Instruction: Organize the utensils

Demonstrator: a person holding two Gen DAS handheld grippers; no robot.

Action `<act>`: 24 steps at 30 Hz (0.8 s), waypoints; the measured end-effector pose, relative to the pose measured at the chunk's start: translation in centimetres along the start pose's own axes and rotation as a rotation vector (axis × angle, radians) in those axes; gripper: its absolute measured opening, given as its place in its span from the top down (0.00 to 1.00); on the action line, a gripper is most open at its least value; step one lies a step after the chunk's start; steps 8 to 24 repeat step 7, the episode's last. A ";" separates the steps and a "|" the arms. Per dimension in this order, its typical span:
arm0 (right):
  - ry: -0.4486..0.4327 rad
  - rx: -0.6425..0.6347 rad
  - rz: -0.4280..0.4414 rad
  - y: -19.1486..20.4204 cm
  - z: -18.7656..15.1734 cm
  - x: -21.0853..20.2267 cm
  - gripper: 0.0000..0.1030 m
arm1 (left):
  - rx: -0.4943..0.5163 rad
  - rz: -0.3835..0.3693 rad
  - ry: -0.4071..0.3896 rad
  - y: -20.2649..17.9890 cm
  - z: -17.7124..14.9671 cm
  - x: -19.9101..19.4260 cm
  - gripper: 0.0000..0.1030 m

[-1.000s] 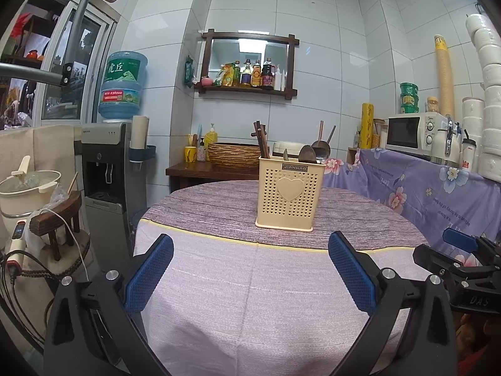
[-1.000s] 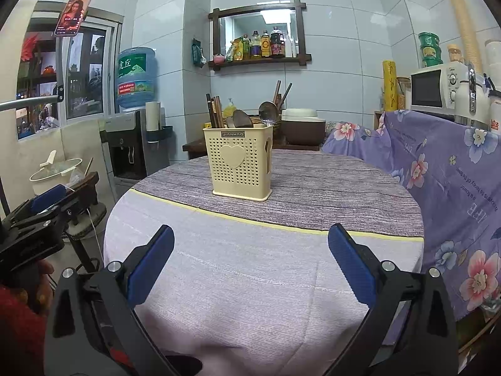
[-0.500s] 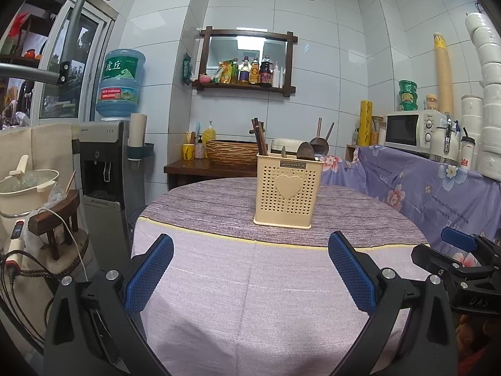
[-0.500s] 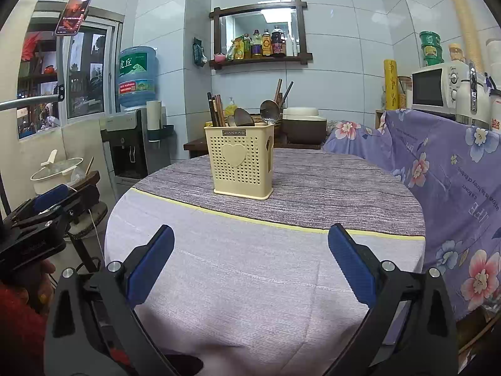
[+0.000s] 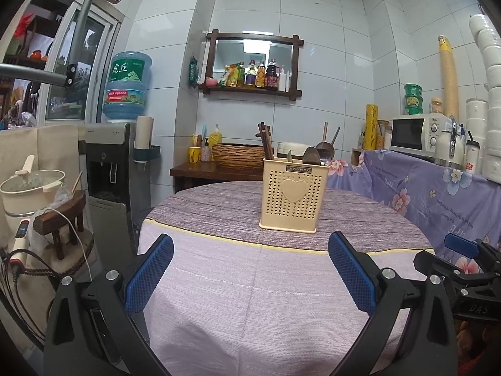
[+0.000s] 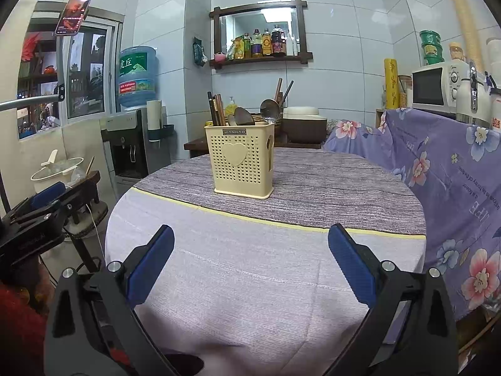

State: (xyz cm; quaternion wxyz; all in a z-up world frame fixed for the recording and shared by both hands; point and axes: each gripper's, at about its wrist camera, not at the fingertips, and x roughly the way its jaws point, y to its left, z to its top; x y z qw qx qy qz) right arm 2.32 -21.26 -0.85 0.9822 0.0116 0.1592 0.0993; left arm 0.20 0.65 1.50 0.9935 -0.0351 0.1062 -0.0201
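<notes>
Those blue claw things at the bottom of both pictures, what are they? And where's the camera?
They are grabbers, one in each of a person's hands. A camera on each looks along its two fingers, so one picture is from the left gripper and one from the right gripper. Both are open and hold nothing. Ahead is a round table with a striped cloth. On it stands a cream holder with a heart, holding chopsticks and spoons. Each picture also catches the other grabber at its edge.

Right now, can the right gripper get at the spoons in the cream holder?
Probably yes. The right gripper is open, bare tablecloth lies before the holder, and the spoons stick out above its rim.
</notes>
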 end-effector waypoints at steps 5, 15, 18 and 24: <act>0.002 0.000 0.001 -0.1 -0.1 0.0 0.06 | -0.013 0.003 0.023 0.3 0.0 0.3 0.05; 0.002 0.000 0.001 -0.1 -0.1 -0.1 0.06 | -0.009 0.006 0.024 0.3 0.0 0.3 0.05; 0.002 0.000 0.001 -0.1 -0.1 -0.1 0.06 | -0.009 0.006 0.024 0.3 0.0 0.3 0.05; 0.002 0.000 0.001 -0.1 -0.1 -0.1 0.06 | -0.009 0.006 0.024 0.3 0.0 0.3 0.05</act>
